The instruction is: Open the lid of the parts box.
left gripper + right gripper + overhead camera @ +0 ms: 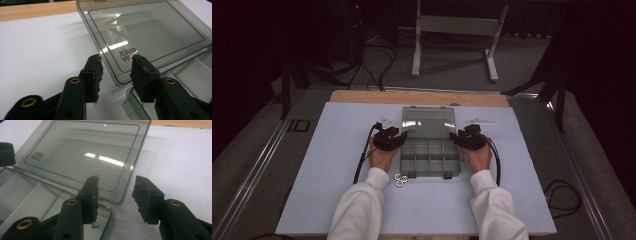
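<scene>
Both sets of jaws parted, gripping nothing: left gripper (116, 65) astride the near left corner of the flipped-back lid (147, 32) of the compartment box (430, 156), right gripper (116, 188) astride its right corner. Printed lid lettering upside down, unreadable. From above, three metal rings (400, 179) near the box's front.

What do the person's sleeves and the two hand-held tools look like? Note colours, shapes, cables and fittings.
Both forearms wear white sleeves. The left tool and right tool are black, each trailing a black cable. In the gripper views, each has two black jaws with rough, worn pads and brass-coloured ringed holes in the linkage.
</scene>
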Demonstrator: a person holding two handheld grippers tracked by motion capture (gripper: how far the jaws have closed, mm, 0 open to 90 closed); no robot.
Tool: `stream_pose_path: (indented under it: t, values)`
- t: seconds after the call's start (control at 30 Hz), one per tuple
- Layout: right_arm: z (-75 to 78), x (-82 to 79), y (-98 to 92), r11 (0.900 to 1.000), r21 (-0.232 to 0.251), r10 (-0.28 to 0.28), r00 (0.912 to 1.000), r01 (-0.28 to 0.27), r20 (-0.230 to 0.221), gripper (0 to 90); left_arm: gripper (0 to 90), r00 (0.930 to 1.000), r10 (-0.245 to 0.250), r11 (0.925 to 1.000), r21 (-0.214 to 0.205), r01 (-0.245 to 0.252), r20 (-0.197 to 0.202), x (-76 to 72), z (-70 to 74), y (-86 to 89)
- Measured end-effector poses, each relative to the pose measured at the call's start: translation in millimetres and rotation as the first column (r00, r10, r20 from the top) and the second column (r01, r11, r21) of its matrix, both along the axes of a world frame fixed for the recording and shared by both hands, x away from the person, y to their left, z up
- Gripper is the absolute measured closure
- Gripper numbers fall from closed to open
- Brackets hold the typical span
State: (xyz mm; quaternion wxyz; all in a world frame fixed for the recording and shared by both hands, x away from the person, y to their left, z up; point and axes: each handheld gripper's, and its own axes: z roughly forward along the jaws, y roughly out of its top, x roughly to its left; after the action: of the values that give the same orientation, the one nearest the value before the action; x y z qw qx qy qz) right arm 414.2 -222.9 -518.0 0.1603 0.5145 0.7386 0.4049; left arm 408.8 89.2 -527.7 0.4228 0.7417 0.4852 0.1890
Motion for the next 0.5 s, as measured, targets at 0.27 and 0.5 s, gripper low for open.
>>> stream_pose_path:
  t: [0.27,0.5]
  values:
    - [2.9,-4.2,-6.5,0.9997,0.025,0.001,0.9999,-0.002,0.013,47.0,37.6,0.9997,0.019,0.9998,-0.01,-0.019,0.016,-2.0,6.6,2.8]
    - [11.9,-9.9,-9.6,0.999,0.044,0.0,0.9991,-0.002,0.041,35.6,18.8,0.9995,0.021,0.9997,-0.013,-0.021,0.022,-5.8,14.9,6.8]
